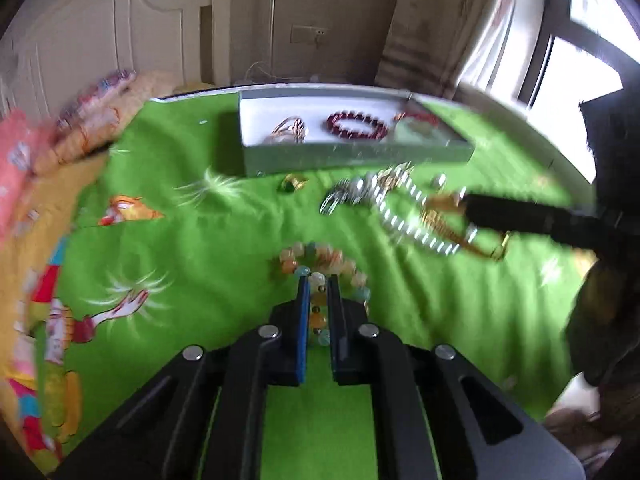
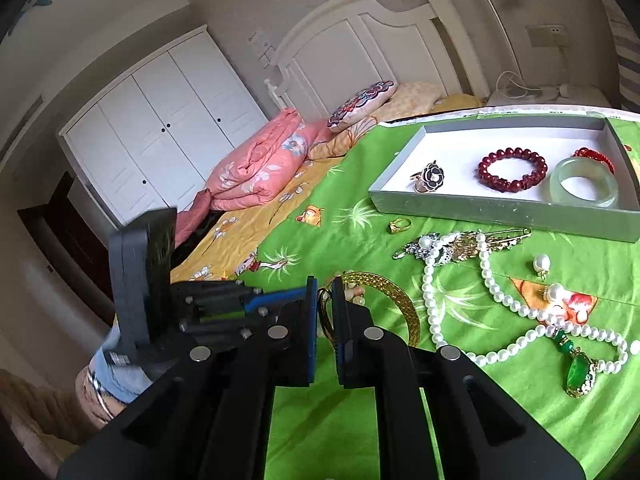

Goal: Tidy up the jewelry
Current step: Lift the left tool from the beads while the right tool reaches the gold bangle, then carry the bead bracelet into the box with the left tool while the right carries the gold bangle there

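Just in front of the grey tray [image 2: 500,210], on the green bedspread [image 2: 320,420], both grippers are pinching loose jewelry, likely to carry it in beside the red bracelet [image 2: 513,168] and jade bangle [image 2: 584,184]. Left gripper [image 1: 318,280] is narrowed around a pastel bead bracelet [image 1: 320,260]. Right gripper [image 2: 325,284] is closed to a slim gap on the gold bangle [image 2: 396,296]. Nearer the tray's front wall, the pearl necklace [image 2: 492,280] and gold ring [image 2: 400,225] wait.
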A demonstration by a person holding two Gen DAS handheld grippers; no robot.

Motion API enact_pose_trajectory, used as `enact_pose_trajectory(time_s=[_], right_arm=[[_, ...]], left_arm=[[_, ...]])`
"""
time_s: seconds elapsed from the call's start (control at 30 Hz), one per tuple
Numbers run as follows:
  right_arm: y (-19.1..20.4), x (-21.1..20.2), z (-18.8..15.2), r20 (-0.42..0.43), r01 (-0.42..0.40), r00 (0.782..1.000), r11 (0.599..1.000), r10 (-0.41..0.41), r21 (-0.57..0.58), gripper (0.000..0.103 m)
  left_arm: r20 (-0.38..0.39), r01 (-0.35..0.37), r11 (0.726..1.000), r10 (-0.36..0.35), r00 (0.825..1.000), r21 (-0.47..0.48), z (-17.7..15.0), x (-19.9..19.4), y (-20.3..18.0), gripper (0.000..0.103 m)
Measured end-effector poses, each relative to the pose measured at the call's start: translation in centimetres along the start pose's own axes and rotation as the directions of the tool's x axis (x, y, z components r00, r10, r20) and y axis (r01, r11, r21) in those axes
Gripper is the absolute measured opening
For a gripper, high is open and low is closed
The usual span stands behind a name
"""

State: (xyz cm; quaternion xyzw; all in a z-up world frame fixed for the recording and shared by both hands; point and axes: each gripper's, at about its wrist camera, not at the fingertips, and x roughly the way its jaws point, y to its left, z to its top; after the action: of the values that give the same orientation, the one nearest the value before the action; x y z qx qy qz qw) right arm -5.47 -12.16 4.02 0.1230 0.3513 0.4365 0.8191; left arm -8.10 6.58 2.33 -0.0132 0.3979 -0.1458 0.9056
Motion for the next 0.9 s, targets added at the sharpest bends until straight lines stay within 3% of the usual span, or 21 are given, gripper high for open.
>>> enact_pose_trajectory(time_s=[0.27, 0.9], right_arm=[[-0.9, -0.1, 0.0, 0.015, -0.012, 1.000, 1.000, 0.012, 0.023, 0.009], [-1.5, 0.2, 5.1, 0.062, 0.030, 0.998, 0.999, -0.029, -0.023, 0.009]], left_arm=[[0.043, 0.030, 0.999, -0.029, 0.999, -0.031, 3.3, -1.2, 0.1, 0.008], [0.084, 0.017, 0.990, -0.029, 0.996, 0.139, 12.5, -2.8, -3.6, 0.008]])
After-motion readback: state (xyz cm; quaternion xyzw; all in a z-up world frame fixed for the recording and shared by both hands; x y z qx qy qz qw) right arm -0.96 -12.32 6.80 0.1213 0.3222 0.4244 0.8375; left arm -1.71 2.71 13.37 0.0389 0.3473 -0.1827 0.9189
